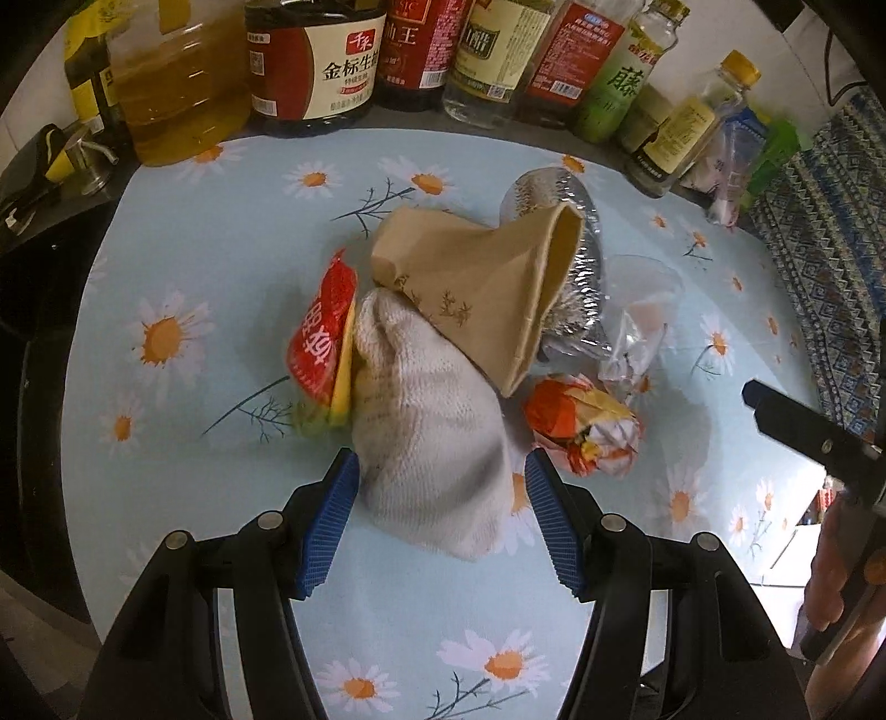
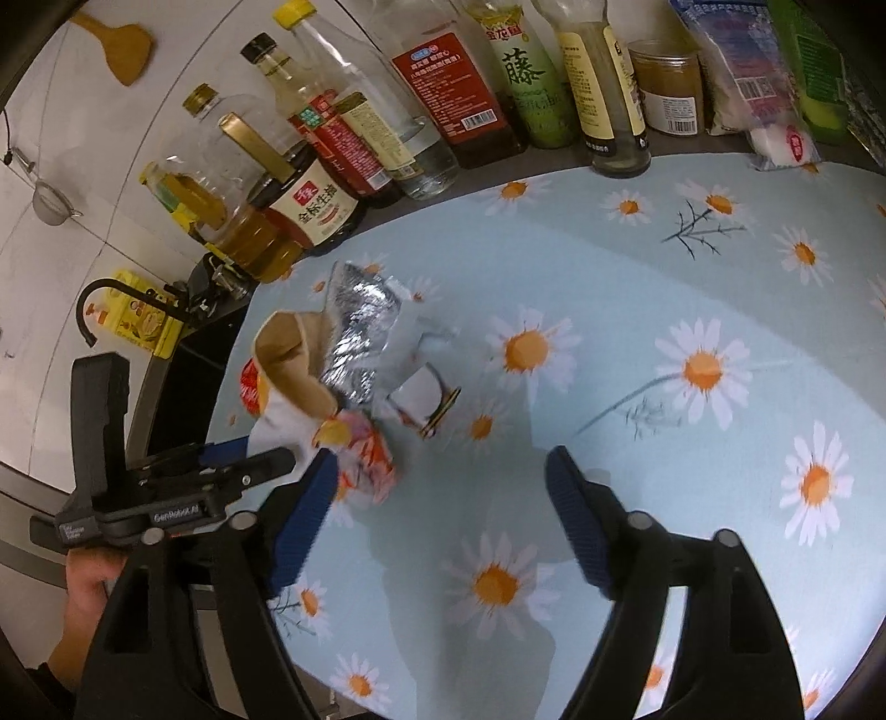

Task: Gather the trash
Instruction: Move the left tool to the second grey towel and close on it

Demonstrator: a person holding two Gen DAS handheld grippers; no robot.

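1. White sock (image 1: pixel 426 437) lies mid-table (image 1: pixel 221 526) against the trash pile, crushed paper cup (image 1: pixel 487 288) at its 12 o'clock.
2. Left gripper (image 1: pixel 437 498) spread, straddling the sock, not yet pinching.
3. Likely soft, light, limp; grip mid-body.
4. Right gripper (image 2: pixel 443 498) spread, empty.

A daisy-print cloth (image 1: pixel 221 288) covers the dark counter (image 2: pixel 498 171), with a row of bottles (image 1: pixel 315 61) along its back edge. Behind them is a white tiled wall (image 2: pixel 111 166), where a wooden spatula (image 2: pixel 124 47) and a strainer (image 2: pixel 50 202) hang.
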